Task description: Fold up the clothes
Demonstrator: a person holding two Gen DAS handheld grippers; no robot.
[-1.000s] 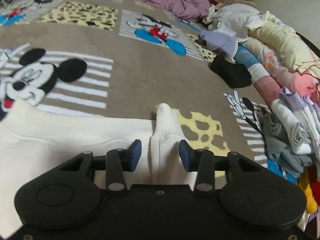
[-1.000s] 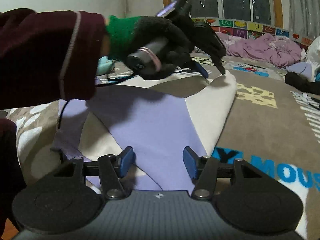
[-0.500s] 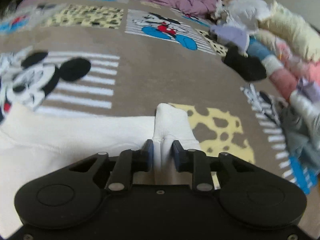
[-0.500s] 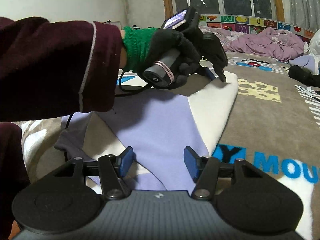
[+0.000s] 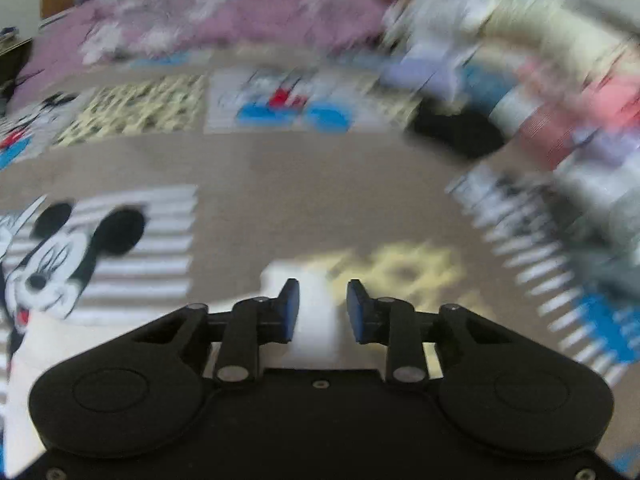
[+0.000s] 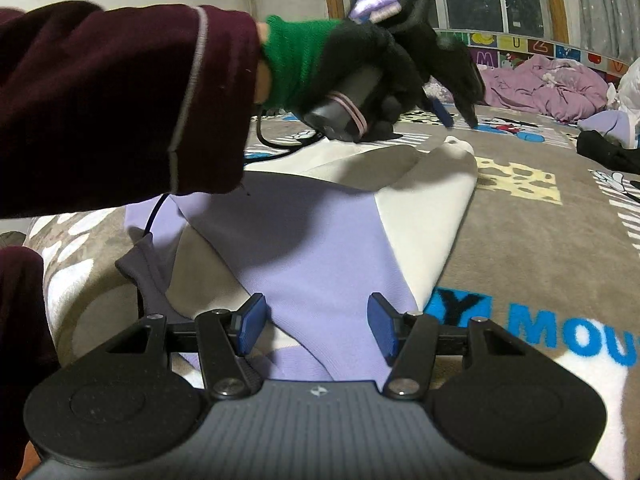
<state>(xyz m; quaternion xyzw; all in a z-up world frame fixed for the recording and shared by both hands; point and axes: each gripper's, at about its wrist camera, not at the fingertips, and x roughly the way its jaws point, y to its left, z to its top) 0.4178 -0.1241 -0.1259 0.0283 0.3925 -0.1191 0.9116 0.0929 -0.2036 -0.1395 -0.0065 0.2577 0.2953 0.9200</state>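
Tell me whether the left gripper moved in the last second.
Yes. Seen from the right wrist, the left gripper has lifted and slightly right relative to the rug's yellow spotted patch.

right gripper (image 6: 316, 322) gapes over the lilac-and-cream garment (image 6: 320, 240) (left gripper (image 6: 460, 114) above its cuff)

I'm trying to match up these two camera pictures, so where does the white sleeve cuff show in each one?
Left wrist: the white cuff sits bottom centre, between the left gripper's fingers.
Right wrist: upper right of centre, just under the gloved hand.
Shared landmark: the yellow spotted patch beside the cuff.
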